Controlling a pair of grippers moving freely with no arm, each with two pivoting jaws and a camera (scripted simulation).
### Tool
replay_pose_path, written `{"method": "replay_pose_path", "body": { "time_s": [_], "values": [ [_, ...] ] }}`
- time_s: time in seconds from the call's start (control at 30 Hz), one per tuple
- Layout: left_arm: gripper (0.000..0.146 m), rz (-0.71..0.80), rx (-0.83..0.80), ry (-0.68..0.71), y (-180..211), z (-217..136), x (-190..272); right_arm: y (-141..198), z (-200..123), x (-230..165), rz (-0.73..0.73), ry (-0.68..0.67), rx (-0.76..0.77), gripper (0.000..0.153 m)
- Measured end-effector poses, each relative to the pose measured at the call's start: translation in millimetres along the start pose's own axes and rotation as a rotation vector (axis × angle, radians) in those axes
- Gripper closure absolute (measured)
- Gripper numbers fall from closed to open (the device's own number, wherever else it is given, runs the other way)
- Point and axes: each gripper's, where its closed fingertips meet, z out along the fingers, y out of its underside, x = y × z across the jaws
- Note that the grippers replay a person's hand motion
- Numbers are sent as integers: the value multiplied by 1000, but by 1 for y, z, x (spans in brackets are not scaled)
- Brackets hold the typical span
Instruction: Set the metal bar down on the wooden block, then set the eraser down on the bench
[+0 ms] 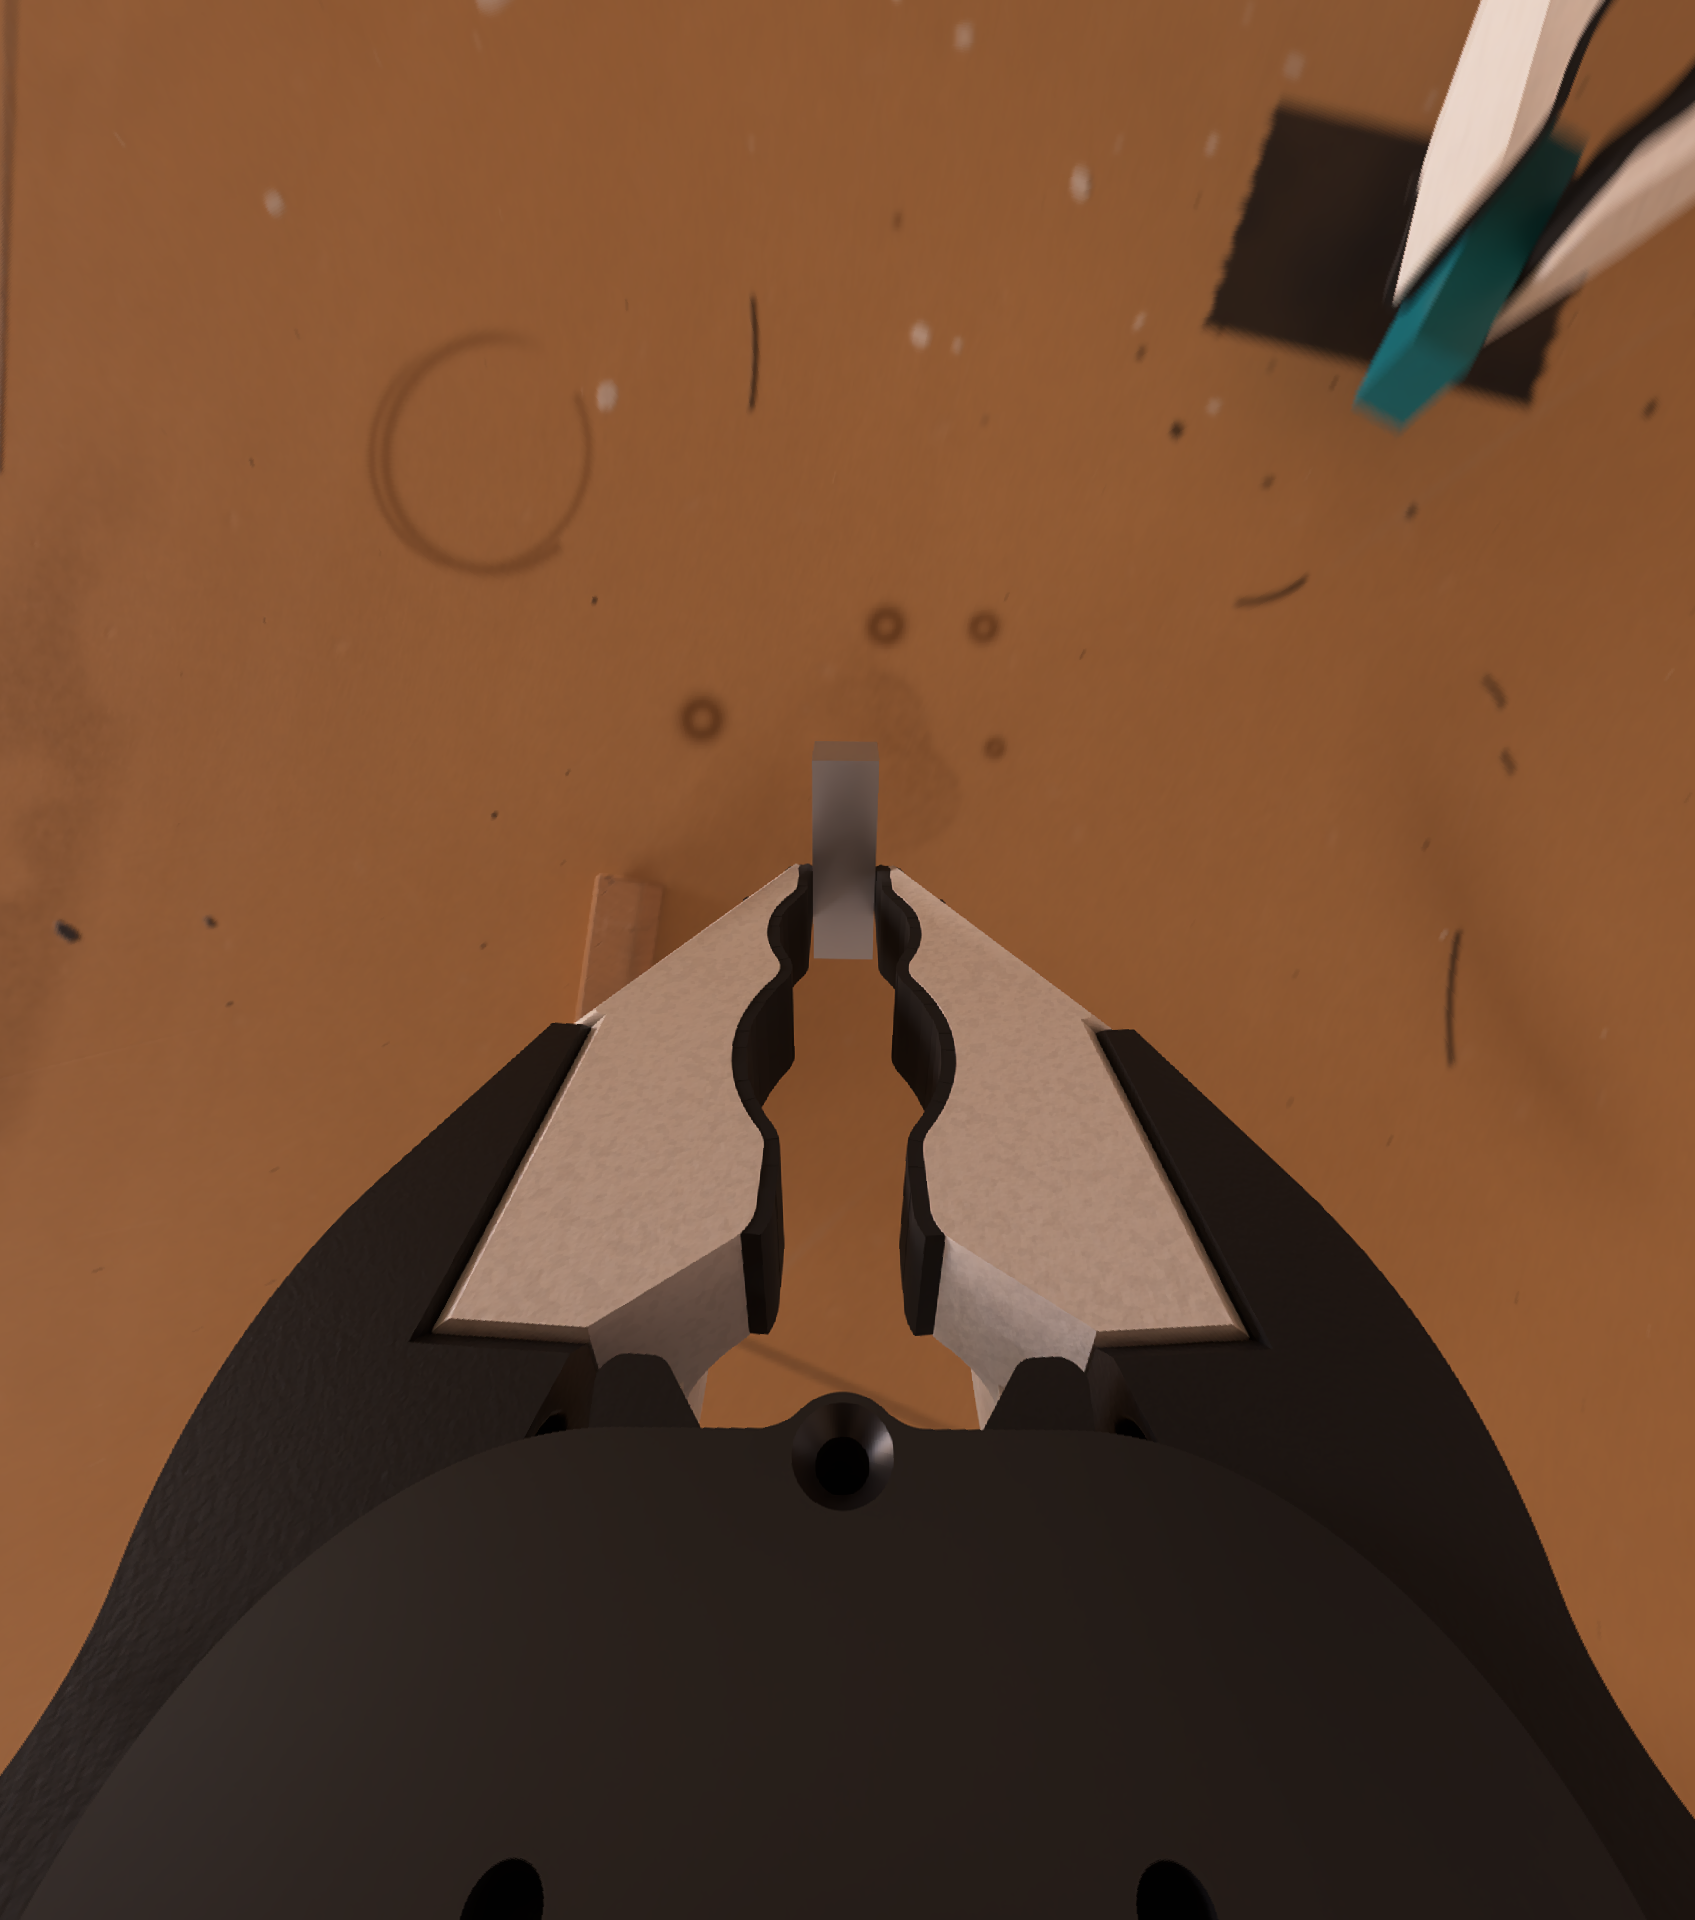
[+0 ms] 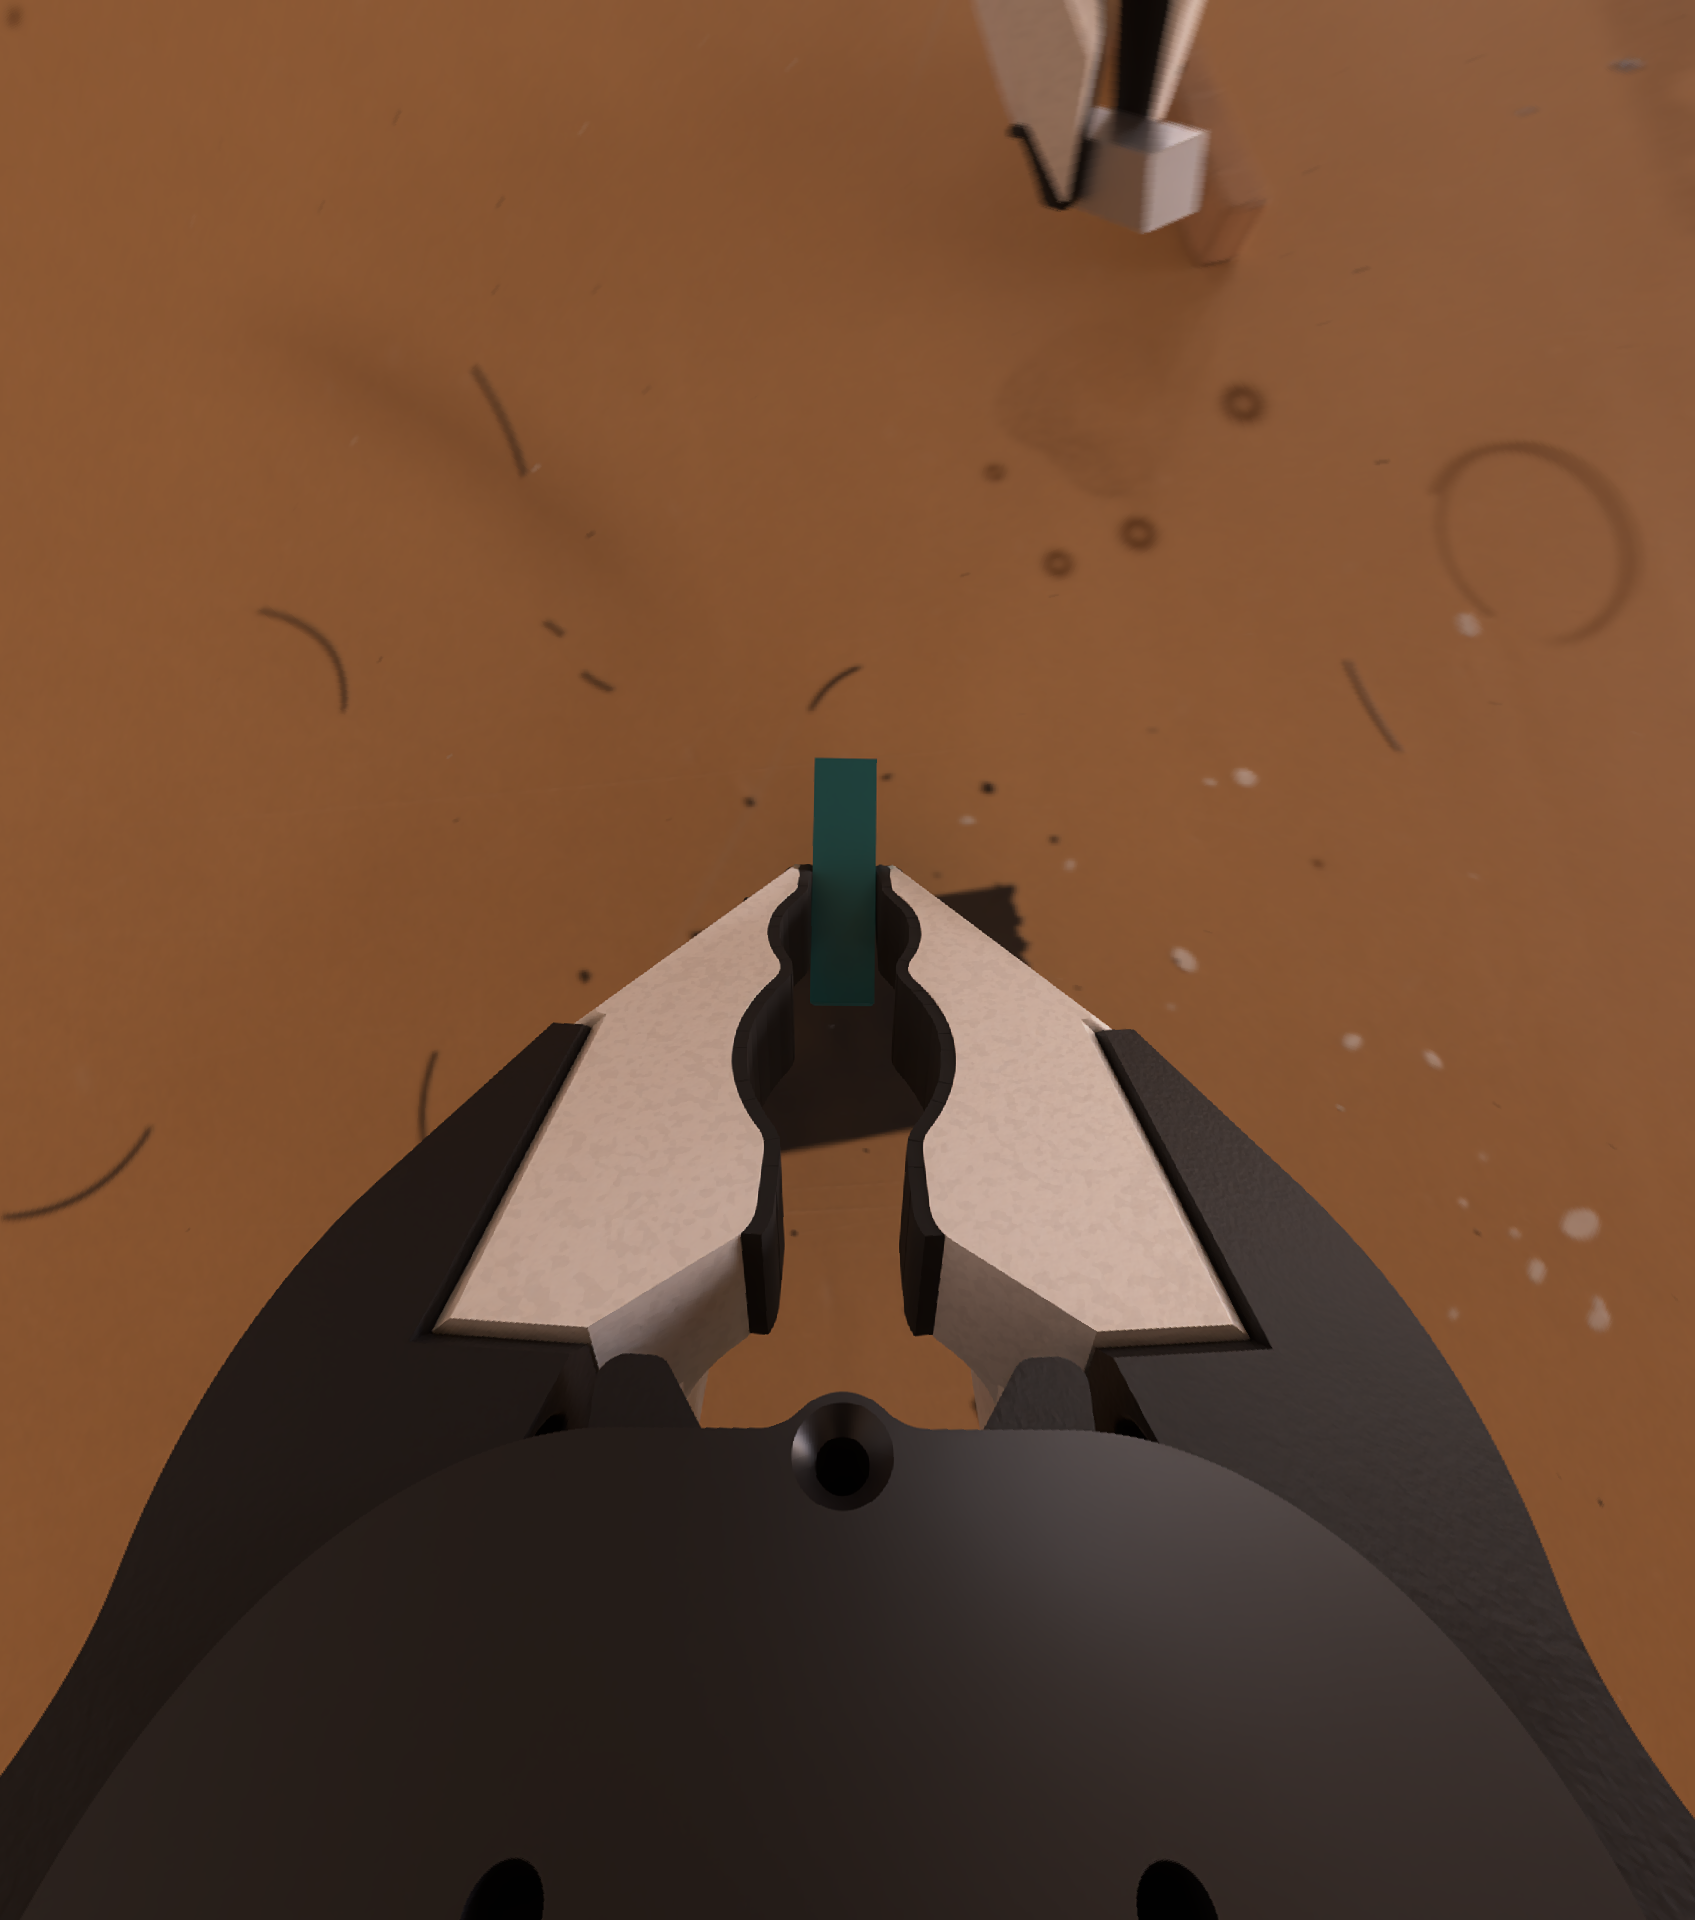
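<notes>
My left gripper (image 1: 843,883) is shut on a grey metal bar (image 1: 844,831) and holds it above the bench. The wooden block (image 1: 619,940) lies on the bench just left of the fingers, mostly hidden behind the left finger. My right gripper (image 2: 843,883) is shut on a teal eraser (image 2: 844,831) held above the bench. The right gripper and eraser (image 1: 1466,301) also show at the top right of the left wrist view. The left gripper with the bar (image 2: 1144,171) shows at the top of the right wrist view, the block (image 2: 1222,229) just behind it.
The brown bench (image 1: 303,727) is marked with ring stains, scratches and pale paint specks. A dark square shadow (image 1: 1310,229) lies on the bench under the held eraser; it also shows in the right wrist view (image 2: 988,909).
</notes>
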Motion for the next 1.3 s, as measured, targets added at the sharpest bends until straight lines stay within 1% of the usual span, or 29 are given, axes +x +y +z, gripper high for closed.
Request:
{"method": "replay_pose_path", "body": {
  "time_s": [0.1,0.2,0.3,0.43,0.6,0.7,0.87,0.93,0.97,1.03,1.13,1.2,1.23,1.3],
  "values": [
    [135,41,-184,61,12,-5,-14,-6,-10,17,56,57,77,142],
    [135,101,-385,85,28,-9,-32,-8,-15,30,87,120,120,142],
    [135,124,-506,110,38,-9,-47,-7,-15,36,100,149,125,142],
    [135,110,-519,143,43,-4,-54,-6,-12,37,104,150,126,142],
    [135,108,-500,143,45,-3,-55,-5,-9,37,106,140,121,142],
    [116,103,-478,138,45,-4,-55,-5,-7,36,106,137,119,142],
    [111,109,-437,111,39,-10,-57,-2,-7,37,112,135,108,142],
    [111,108,-383,54,29,-15,-60,5,-11,41,118,150,83,142],
    [112,99,-324,17,20,-18,-60,11,-16,46,125,161,66,142],
    [112,60,-146,-63,-2,-25,-58,30,-31,58,155,181,33,142],
    [115,-4,159,-163,-29,-37,-45,69,-59,83,207,233,-13,142],
    [115,-59,332,-173,-35,-42,-30,90,-74,96,241,246,-22,142],
    [115,-90,388,-168,-34,-43,-22,100,-79,101,246,251,-33,142],
    [115,-135,440,-149,-27,-41,-9,114,-83,109,254,252,-64,142]
  ]
}}
